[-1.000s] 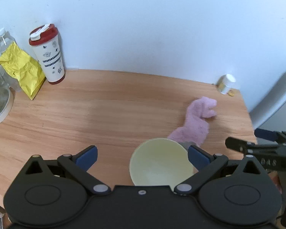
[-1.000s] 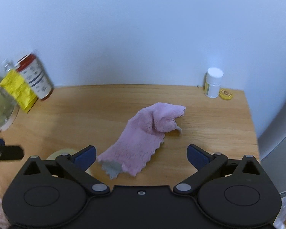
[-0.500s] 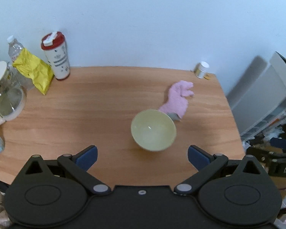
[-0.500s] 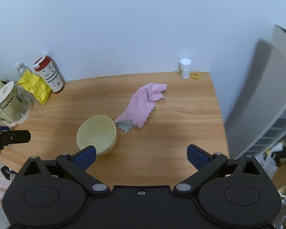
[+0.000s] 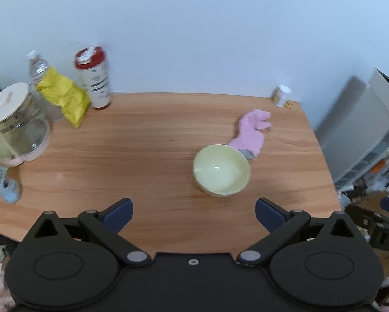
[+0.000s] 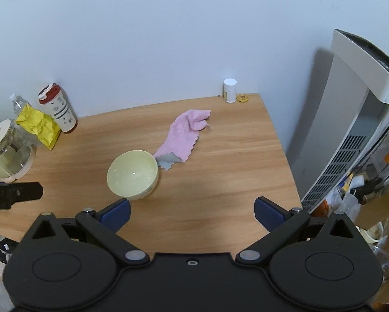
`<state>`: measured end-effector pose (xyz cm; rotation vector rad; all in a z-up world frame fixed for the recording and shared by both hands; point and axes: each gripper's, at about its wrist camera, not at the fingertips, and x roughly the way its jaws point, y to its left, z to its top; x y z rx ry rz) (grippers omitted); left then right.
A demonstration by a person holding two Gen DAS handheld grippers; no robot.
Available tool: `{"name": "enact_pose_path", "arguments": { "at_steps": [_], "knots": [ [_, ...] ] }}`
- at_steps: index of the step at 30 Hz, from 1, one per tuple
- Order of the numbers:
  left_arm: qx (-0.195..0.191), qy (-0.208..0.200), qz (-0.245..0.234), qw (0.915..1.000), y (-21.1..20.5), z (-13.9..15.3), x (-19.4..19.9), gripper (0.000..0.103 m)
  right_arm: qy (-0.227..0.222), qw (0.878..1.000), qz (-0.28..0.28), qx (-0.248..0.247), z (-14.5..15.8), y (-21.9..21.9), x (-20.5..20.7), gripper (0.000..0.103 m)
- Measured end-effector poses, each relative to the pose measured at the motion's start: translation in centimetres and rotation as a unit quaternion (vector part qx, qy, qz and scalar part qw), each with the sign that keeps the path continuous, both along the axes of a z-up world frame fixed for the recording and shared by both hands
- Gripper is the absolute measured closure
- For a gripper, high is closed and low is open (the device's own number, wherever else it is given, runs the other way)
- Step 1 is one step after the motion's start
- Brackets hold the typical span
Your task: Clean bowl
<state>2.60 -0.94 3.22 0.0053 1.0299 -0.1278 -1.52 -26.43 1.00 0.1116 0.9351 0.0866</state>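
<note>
A pale yellow-green bowl (image 5: 221, 169) (image 6: 132, 174) stands upright and empty on the wooden table (image 5: 132, 156) (image 6: 233, 156). A crumpled pink cloth (image 5: 250, 131) (image 6: 185, 136) lies just behind it on the right, its grey corner touching the bowl's rim. My left gripper (image 5: 193, 213) hovers open above the table's near edge, well short of the bowl, with nothing between its fingers. My right gripper (image 6: 191, 213) is also open and empty, held high over the near edge, right of the bowl. The left gripper's tip (image 6: 15, 195) shows at the right wrist view's left edge.
At the back left stand a red-lidded tumbler (image 5: 93, 78) (image 6: 58, 111), a yellow bag (image 5: 61, 98) (image 6: 38, 124), a water bottle (image 5: 37, 63) and a glass jar with a white lid (image 5: 15, 124) (image 6: 6, 150). A small white jar (image 5: 281, 95) (image 6: 230, 90) stands back right. A white appliance (image 6: 350, 119) flanks the table's right side.
Both grippers have pulled back and up from the table. The bowl and cloth now look smaller and farther; the bowl was between the left fingers a second ago. Neither object has moved.
</note>
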Motion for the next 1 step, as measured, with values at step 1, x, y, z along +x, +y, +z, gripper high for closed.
{"name": "enact_pose_path", "arguments": {
  "at_steps": [1],
  "knots": [
    [0.001,-0.002,0.000,1.0000,0.12,0.03,-0.04,0.000,0.000,1.000,0.000,0.000,0.04,-0.02,-0.12,0.000]
  ]
}}
